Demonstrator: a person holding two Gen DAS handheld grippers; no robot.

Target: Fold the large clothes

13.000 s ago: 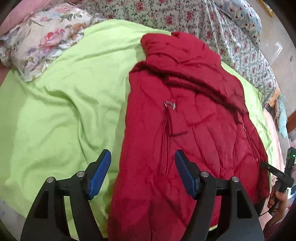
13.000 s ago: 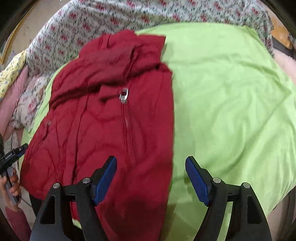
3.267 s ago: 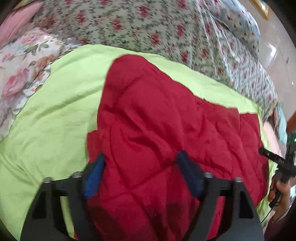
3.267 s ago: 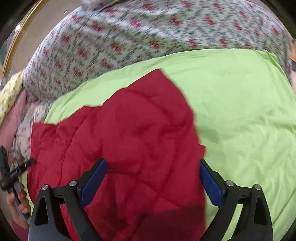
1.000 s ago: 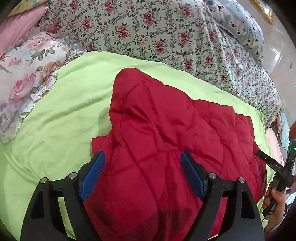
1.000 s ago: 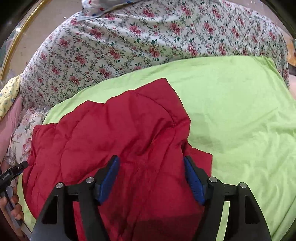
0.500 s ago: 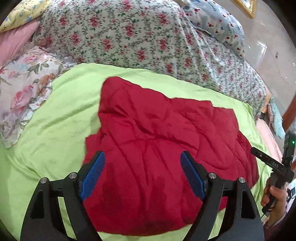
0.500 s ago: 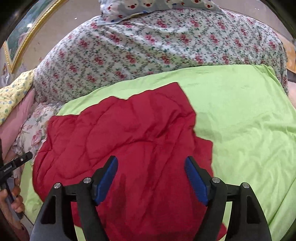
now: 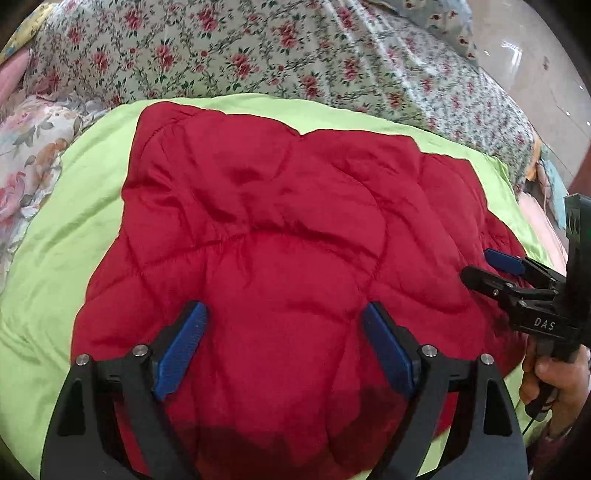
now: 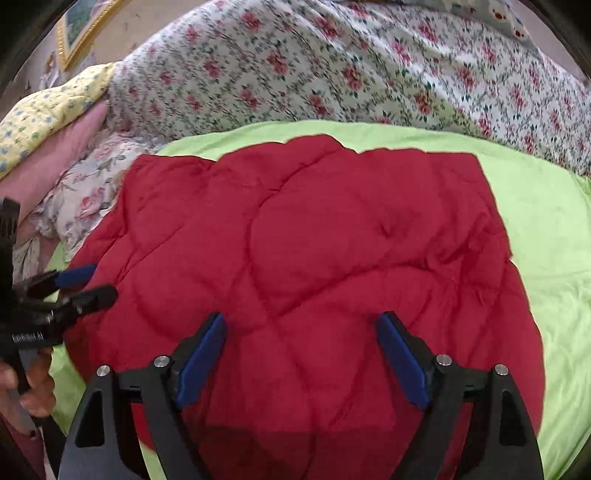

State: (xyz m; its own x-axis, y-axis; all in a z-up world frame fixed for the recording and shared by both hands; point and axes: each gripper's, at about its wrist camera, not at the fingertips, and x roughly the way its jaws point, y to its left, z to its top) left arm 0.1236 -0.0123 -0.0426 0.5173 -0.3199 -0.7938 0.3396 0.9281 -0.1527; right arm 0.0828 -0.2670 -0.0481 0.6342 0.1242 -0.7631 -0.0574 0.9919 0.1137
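A red quilted jacket (image 9: 280, 206) lies folded in a rough square on the lime-green sheet (image 9: 55, 236). My left gripper (image 9: 282, 314) hovers over its near half, jaws opening, blue pads (image 9: 184, 343) clear of the cloth. In the right wrist view the same jacket (image 10: 314, 236) fills the middle. My right gripper (image 10: 301, 321) hangs above it, jaws opening, nothing pinched. Each gripper shows in the other's view: the right gripper (image 9: 476, 267) at the jacket's right edge, the left gripper (image 10: 94, 282) at its left edge.
A floral quilt (image 9: 295, 55) piles up behind the green sheet. A rose-print pillow (image 9: 26, 166) lies to the left, with a yellow pillow (image 10: 44, 107) beyond it. A hand (image 9: 554, 373) grips the right tool's handle. A framed picture (image 10: 81, 22) hangs on the far wall.
Both grippers have drawn toward each other over the jacket, so each looms larger in the other's view. The right jaws have widened, and the jacket now lies flatter.
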